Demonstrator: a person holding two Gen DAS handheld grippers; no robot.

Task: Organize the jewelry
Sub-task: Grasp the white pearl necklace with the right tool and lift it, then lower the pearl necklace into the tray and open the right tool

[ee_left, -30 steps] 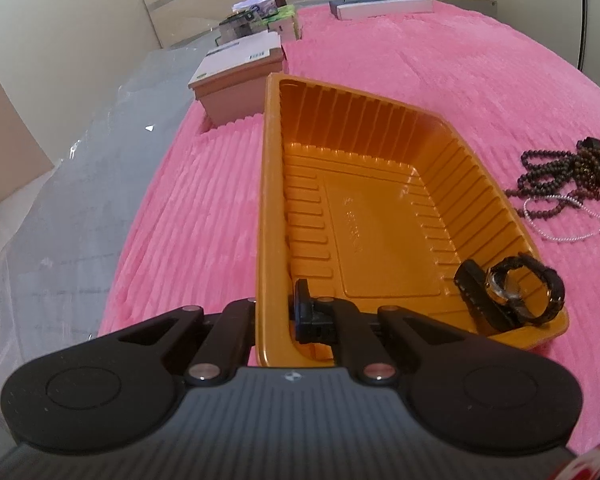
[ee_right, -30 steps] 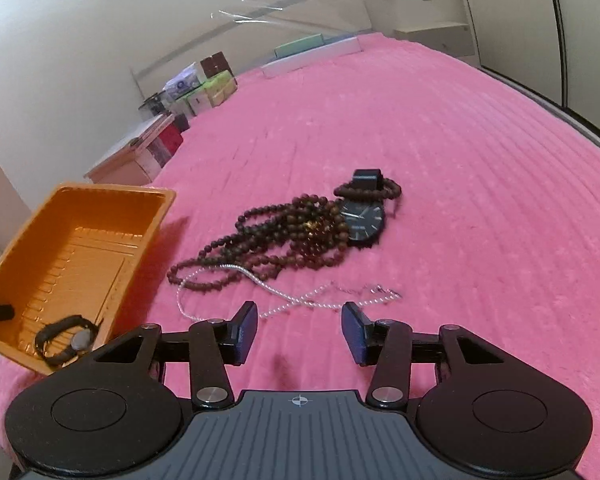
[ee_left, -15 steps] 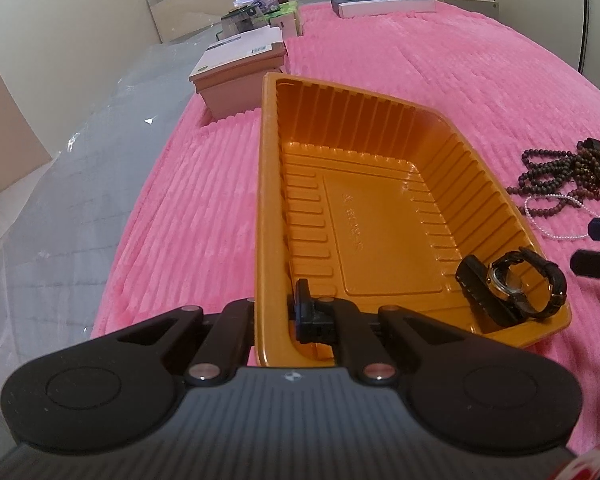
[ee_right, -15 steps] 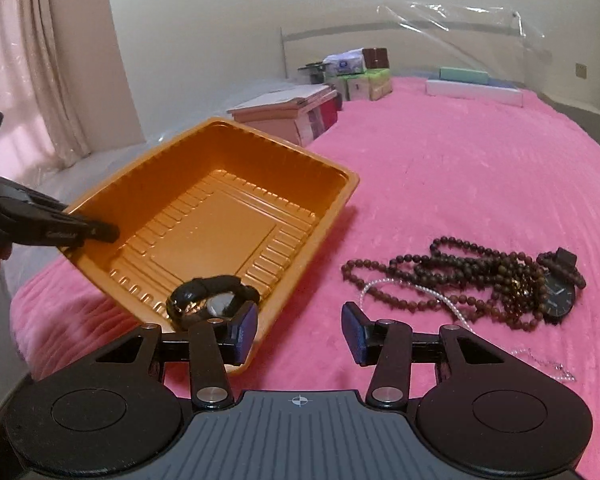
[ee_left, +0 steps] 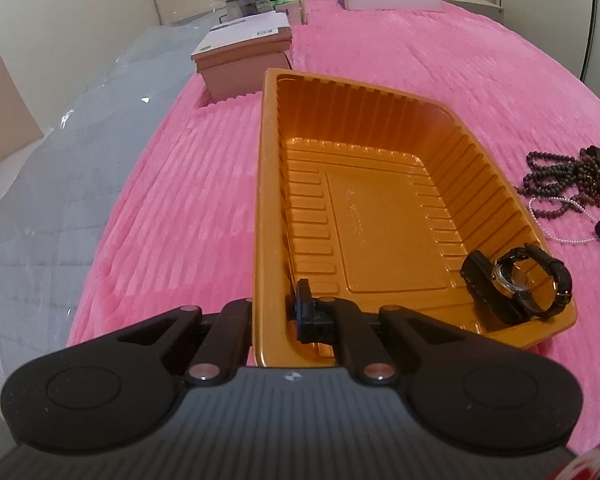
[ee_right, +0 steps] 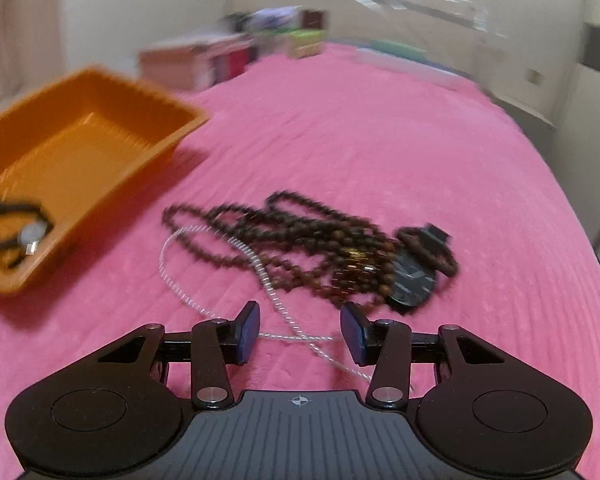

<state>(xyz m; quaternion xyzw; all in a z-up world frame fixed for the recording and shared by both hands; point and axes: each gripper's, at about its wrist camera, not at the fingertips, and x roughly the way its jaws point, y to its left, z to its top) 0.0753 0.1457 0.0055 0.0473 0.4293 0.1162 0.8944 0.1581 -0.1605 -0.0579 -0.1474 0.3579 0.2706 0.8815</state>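
Left gripper [ee_left: 274, 312] is clamped on the near wall of the orange tray [ee_left: 452, 128], one finger outside and one inside, steadying it on the pink blanket [ee_left: 420, 56]. One black watch [ee_left: 516, 284] already lies in the tray's near right corner. Right gripper [ee_right: 300, 334] has fingers apart with nothing pressed between them; its jaws have just been closing a little, and a thin silver chain [ee_right: 260, 268] runs on the blanket between the pads. Beyond it sits the tangled pile: brown bead strands [ee_right: 284, 232] and a second dark watch [ee_right: 412, 280], touching each other, well apart from the tray. Step in hand looks like picking the next piece. Best bet: go down on the chain where it lies alone, away from the beads, so the pile does not drag along; pinch low, since the plush blanket gives and the chain is thin. Keep the tray held. The right view is motion-blurred, so fine contact cannot be told. Room: the blanket covers a bed, boxes [ee_left: 244, 52] are stacked at the far edge, clear plastic sheet [ee_left: 60, 168] on the left, pale walls.
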